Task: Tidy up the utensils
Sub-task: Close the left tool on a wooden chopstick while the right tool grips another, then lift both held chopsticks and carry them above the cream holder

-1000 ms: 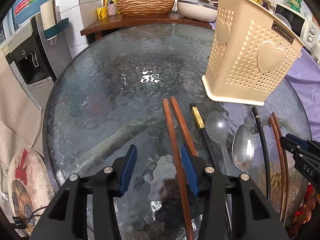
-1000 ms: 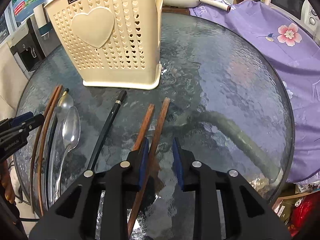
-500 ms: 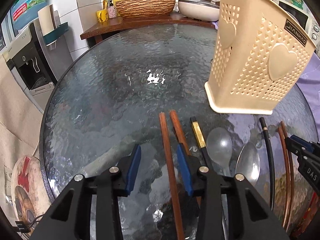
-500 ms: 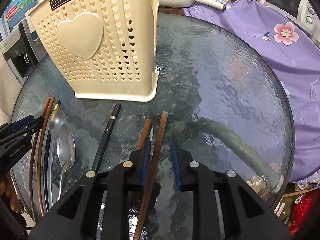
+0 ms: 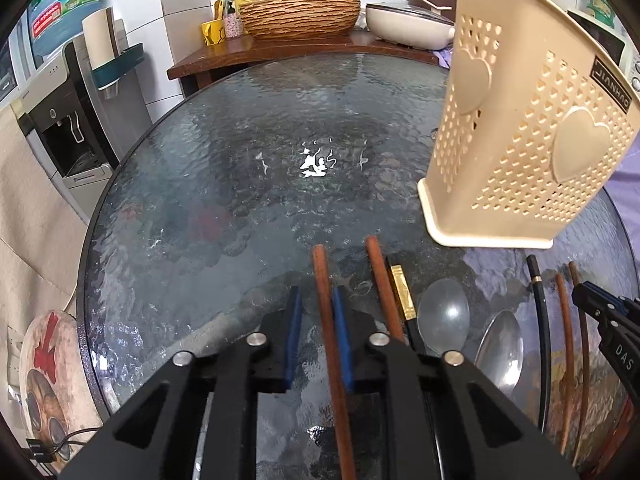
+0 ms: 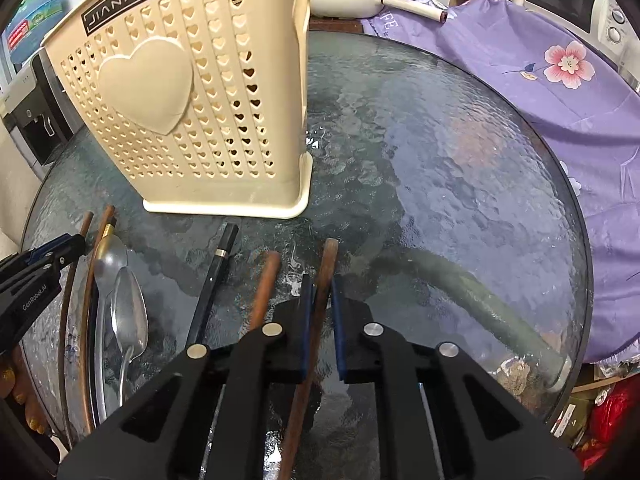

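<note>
A cream perforated utensil holder [image 5: 516, 140] stands on the round glass table [image 5: 240, 184]; it also shows in the right wrist view [image 6: 200, 112]. My left gripper [image 5: 318, 300] has its blue pads around a brown chopstick [image 5: 324, 292], nearly closed on it. A second brown chopstick [image 5: 380, 284], a black gold-banded chopstick [image 5: 404, 300] and two metal spoons [image 5: 444, 316] lie to its right. My right gripper [image 6: 319, 284] is shut on a brown chopstick [image 6: 326, 264]; another brown chopstick [image 6: 266, 284] and a black one [image 6: 218, 272] lie to its left.
A wooden counter [image 5: 304, 46] with a wicker basket, bottles and a white pot stands behind the table. A water dispenser [image 5: 60, 112] is at the left. A purple floral cloth [image 6: 560, 80] covers something at the table's right. A round stool [image 5: 44, 380] sits low left.
Both grippers moved forward along the table toward the holder. The left jaws narrowed around one brown chopstick. The right jaws closed tighter on its brown chopstick.
</note>
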Demonstrator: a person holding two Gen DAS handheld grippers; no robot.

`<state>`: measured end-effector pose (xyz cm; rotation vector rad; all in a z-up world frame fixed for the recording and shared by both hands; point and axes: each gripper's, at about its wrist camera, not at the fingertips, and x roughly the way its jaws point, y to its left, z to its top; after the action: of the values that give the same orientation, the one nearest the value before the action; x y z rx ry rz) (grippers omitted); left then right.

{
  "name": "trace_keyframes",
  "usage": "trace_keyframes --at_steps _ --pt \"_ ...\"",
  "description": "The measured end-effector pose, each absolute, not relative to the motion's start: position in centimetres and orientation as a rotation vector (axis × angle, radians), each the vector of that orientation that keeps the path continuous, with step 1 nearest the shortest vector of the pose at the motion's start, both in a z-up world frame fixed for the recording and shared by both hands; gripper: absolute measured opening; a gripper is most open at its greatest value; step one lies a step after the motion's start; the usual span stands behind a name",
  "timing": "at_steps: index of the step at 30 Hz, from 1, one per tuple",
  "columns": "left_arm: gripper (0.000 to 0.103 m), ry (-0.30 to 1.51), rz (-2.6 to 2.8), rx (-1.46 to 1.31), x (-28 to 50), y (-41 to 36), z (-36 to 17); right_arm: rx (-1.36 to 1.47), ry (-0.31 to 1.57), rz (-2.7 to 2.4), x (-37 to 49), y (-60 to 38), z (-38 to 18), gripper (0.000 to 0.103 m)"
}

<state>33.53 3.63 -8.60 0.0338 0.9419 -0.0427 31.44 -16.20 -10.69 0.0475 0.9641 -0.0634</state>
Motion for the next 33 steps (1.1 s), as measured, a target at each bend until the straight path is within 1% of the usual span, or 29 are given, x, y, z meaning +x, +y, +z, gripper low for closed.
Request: trace_keyframes --at_steps 4,12,20,26,33 --pt "0.008 0.932 -0.023 0.027 33.5 3.7 -8.7 0.071 0.958 -0.067 31.8 -16.6 -10.7 0.008" --pt "0.008 0.937 -0.021 -0.01 33.8 3.8 -8.6 0.103 0.94 -0.064 32.2 -17.5 -10.9 0.008" --pt "0.007 0.925 -0.065 -0.073 34.3 4.3 -8.1 0.194 0.901 -0.002 32.6 -19.8 -10.3 0.008" --pt "0.007 0.871 -0.101 -0.089 33.7 4.1 -6.0 0.24 0.832 0.062 32.5 -20.9 -8.3 0.008" --pt "0.007 0.778 -0.135 -0.117 32.5 4.3 -2.0 0.3 0.739 0.156 31.7 -22.3 -5.0 0.008"
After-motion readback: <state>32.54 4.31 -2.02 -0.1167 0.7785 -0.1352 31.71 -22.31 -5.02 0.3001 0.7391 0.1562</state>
